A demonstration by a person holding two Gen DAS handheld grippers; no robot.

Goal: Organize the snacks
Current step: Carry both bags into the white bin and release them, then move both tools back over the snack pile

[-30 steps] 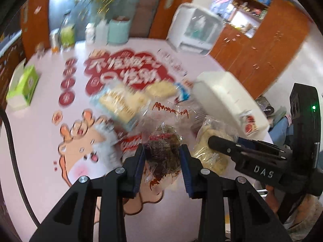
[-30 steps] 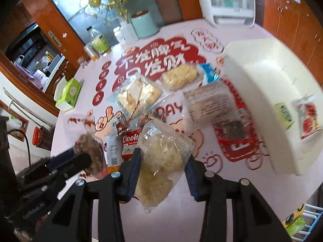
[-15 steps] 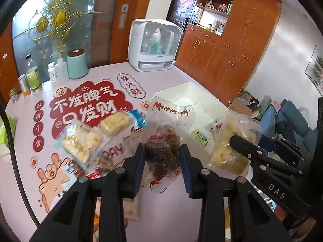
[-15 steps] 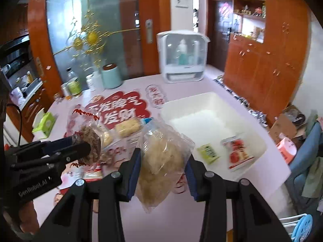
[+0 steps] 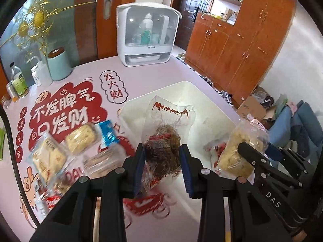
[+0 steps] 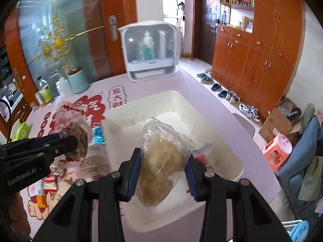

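My left gripper (image 5: 162,157) is shut on a clear bag of dark brown snack (image 5: 163,149) and holds it in the air over the near left part of the white bin (image 5: 139,109). My right gripper (image 6: 162,161) is shut on a clear bag of pale yellow snack (image 6: 161,157), held above the white bin (image 6: 238,167). Each gripper shows in the other view: the right one (image 5: 242,151) with its yellow bag (image 5: 234,153), the left one (image 6: 68,141) with its brown bag (image 6: 76,135). A red packet (image 6: 201,155) lies in the bin.
Several snack packs lie on the pink table left of the bin: a yellow cake pack (image 5: 80,137), a sandwich pack (image 5: 48,157), a blue packet (image 5: 108,133), a biscuit pack (image 5: 103,161). A white appliance (image 5: 147,36), a mint canister (image 5: 58,64) and bottles (image 5: 19,80) stand at the back.
Both grippers have carried their bags to the right and forward, from over the loose snacks to over the white bin. Both stay shut on their bags.
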